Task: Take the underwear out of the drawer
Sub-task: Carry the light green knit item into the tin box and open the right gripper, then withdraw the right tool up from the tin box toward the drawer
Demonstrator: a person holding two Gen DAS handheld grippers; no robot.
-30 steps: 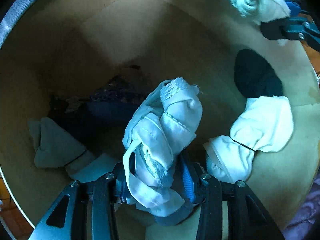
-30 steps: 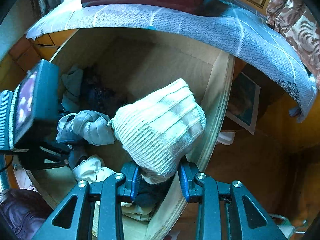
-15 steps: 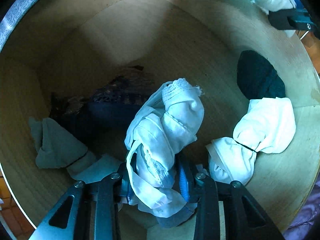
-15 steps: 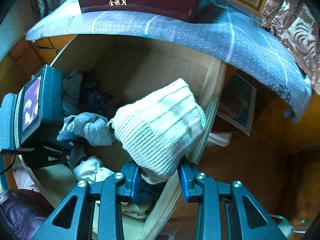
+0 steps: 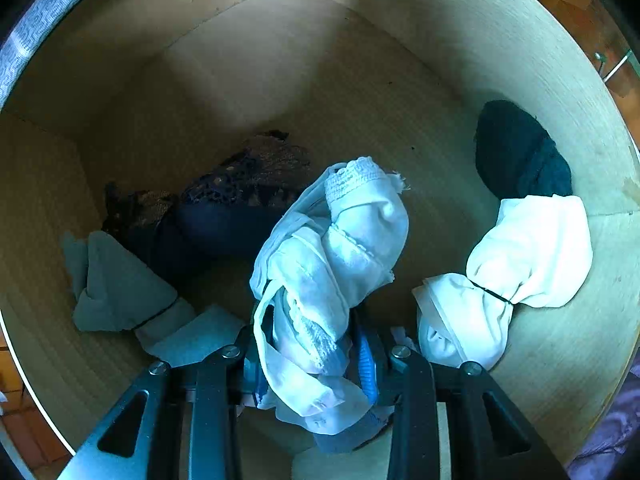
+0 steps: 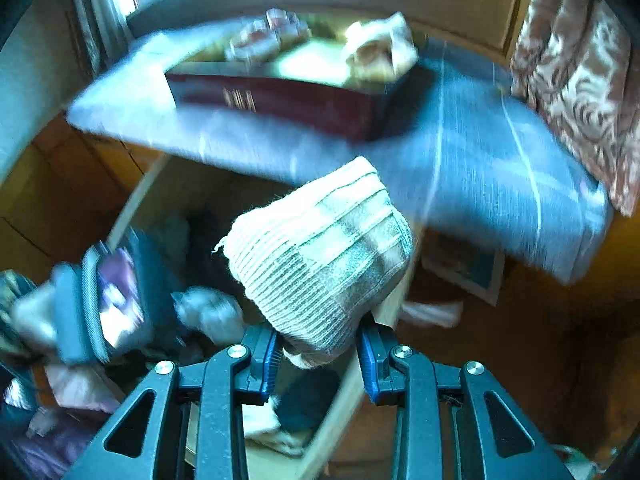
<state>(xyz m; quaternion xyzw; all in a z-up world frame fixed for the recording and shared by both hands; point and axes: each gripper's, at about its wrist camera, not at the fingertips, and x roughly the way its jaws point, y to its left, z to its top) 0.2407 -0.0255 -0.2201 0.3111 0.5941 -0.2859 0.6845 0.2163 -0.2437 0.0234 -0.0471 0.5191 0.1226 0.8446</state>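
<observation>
A white bundle of underwear [image 5: 332, 272] is gripped by the left gripper [image 5: 316, 360] at lower centre, above the wooden drawer [image 5: 400, 80]; a black roll [image 5: 516, 152] is seen at right.

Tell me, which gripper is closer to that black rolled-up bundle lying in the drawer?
Left. The left gripper is down inside the drawer, holding a white garment beside the black bundle. The right gripper is above the drawer, holding a ribbed knit roll.
</observation>
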